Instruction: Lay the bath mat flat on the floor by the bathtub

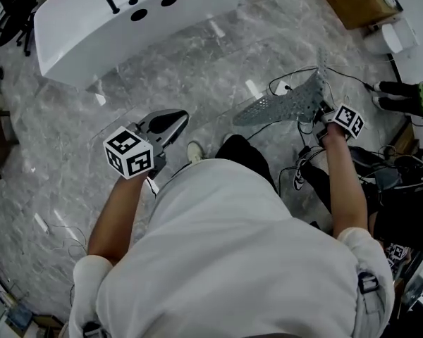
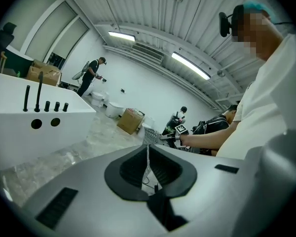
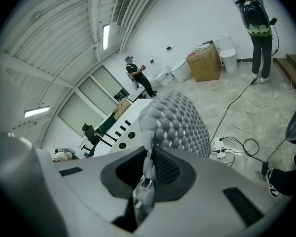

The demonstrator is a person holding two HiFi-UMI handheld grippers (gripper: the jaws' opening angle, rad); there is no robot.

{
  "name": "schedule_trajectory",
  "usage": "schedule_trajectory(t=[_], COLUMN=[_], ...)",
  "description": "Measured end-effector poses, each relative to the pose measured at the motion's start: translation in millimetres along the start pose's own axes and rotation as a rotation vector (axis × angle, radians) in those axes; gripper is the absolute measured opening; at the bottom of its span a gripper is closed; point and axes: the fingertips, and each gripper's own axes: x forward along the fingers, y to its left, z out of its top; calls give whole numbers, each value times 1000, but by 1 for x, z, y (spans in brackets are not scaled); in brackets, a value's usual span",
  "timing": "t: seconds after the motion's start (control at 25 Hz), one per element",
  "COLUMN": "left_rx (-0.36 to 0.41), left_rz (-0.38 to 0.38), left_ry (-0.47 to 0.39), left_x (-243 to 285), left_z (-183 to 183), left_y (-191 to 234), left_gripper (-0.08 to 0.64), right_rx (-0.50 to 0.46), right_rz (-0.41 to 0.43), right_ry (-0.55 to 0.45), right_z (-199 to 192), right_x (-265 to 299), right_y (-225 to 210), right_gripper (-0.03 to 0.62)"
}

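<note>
Only the right gripper view shows the mat (image 3: 180,122) edge pinched in the right gripper (image 3: 148,158). From overhead the mat sags above the floor (image 1: 70,139), right of the tub (image 1: 127,27). The left gripper (image 1: 170,122), arm outstretched, is closed and empty. Cables (image 1: 298,177) trail nearby.

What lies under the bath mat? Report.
The bath mat hangs from the right gripper above marble floor; a power strip shows past its edge; floor beneath is hidden.

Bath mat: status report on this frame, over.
Right gripper shut on bath mat, held off the floor, not yet by bathtub. Left gripper shut, empty. Power strip on floor nearby.
</note>
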Motion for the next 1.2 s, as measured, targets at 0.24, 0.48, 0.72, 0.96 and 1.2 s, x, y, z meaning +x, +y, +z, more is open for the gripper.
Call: schedule_trajectory(t=[0.24,0.48,0.72,0.96,1.2], left_rx=[-62,-133,-186,-227,-310], left_rz=[74,187,240,268,320], left_ry=[-29,-25,-36,-45,-28], left_x=[5,32,90,137,149], left_z=[23,50,102,137,131], left_y=[55,123,178,214,243], left_gripper=[27,28,27,27,28], right_rx=[1,-41,-100,-206,-417], right_rz=[-15,6,30,32,59], right_ry=[19,108,193,253,290], right_z=[62,109,160,212,239], right_x=[94,213,320,424,530], right_y=[5,6,7,6,26], right_gripper=[44,43,43,43,43])
